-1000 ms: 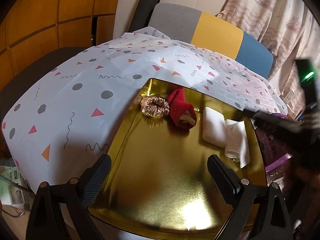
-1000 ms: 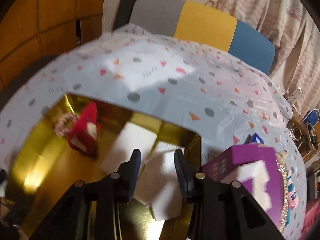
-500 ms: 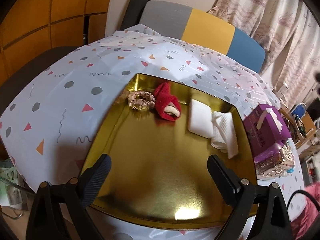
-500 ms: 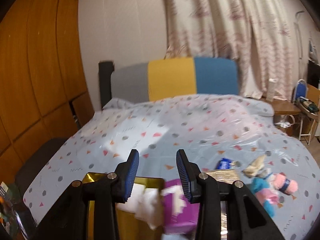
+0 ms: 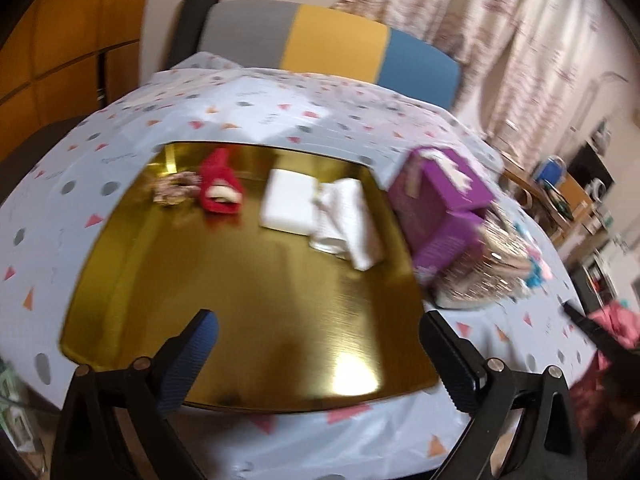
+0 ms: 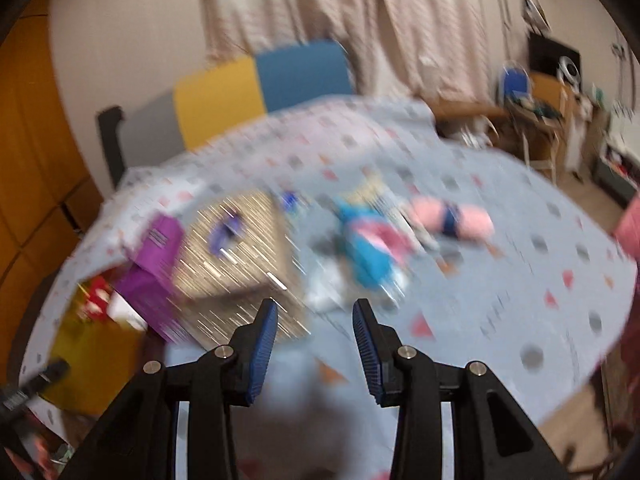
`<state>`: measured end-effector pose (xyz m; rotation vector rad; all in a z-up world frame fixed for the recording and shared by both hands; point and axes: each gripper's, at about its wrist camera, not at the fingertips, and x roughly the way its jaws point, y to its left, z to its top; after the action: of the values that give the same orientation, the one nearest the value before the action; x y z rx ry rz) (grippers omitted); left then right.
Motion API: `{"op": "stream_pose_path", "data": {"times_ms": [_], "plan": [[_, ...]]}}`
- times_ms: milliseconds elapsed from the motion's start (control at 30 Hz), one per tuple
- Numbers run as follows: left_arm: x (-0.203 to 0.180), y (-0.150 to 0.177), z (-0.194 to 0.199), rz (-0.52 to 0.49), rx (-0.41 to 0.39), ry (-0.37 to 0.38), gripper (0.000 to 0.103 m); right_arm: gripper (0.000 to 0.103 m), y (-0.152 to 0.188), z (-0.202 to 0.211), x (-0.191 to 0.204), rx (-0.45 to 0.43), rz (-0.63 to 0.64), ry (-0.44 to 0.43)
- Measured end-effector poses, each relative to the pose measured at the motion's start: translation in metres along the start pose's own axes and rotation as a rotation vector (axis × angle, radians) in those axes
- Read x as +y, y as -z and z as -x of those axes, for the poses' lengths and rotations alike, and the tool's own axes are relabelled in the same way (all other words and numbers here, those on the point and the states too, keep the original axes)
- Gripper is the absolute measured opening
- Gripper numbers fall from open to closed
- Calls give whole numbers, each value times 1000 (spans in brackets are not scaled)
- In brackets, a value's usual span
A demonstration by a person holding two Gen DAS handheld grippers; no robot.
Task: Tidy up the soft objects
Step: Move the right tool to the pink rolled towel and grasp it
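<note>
A gold tray [image 5: 248, 300] on the patterned tablecloth holds a scrunchie [image 5: 174, 188], a red sock [image 5: 218, 188], a white folded cloth [image 5: 286, 200] and a white towel [image 5: 352, 220] along its far side. My left gripper [image 5: 316, 320] hovers over the tray's near part; its jaws are opening and nothing is between them. In the blurred right wrist view, my right gripper [image 6: 315, 307] stands open and empty above the tablecloth. Beyond it lie a blue soft toy [image 6: 368, 256] and a pink soft item [image 6: 452, 218].
A purple box [image 5: 440, 200] and a glittery bag [image 5: 480, 276] stand just right of the tray. A grey, yellow and blue headboard [image 5: 336, 44] backs the surface. A curtain, a desk and a chair [image 6: 516, 88] are at the far right.
The right gripper swung right, away from the tray, to the toys on the cloth. The left view shifted right, bringing the purple box and glittery bag into sight.
</note>
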<state>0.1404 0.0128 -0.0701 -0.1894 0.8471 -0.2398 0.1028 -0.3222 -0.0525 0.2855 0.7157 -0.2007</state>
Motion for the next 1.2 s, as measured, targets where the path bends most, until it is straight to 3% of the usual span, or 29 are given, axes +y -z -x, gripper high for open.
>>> {"op": "stream_pose_path", "data": {"times_ms": [267,500,700,833,933,1200], "plan": [[-59,17,-4,-133,37,99,103,39,53,-30,-70,148,-76,18],[-105,31,-13,-221,78,155,103,39,31,-35,-105,121,-167,-9],[-135,33,-21,-268,98,189,103,40,-40,-58,-125,80,4,69],[-142,30,-28,-255,114,196,103,55,-86,-87,-141,112,112,85],[-144,28,-32,-246,128,200,103,57,-116,-114,-152,151,176,80],[-149,26,-39,-245,146,213,103,57,-126,-175,-136,294,535,98]]}}
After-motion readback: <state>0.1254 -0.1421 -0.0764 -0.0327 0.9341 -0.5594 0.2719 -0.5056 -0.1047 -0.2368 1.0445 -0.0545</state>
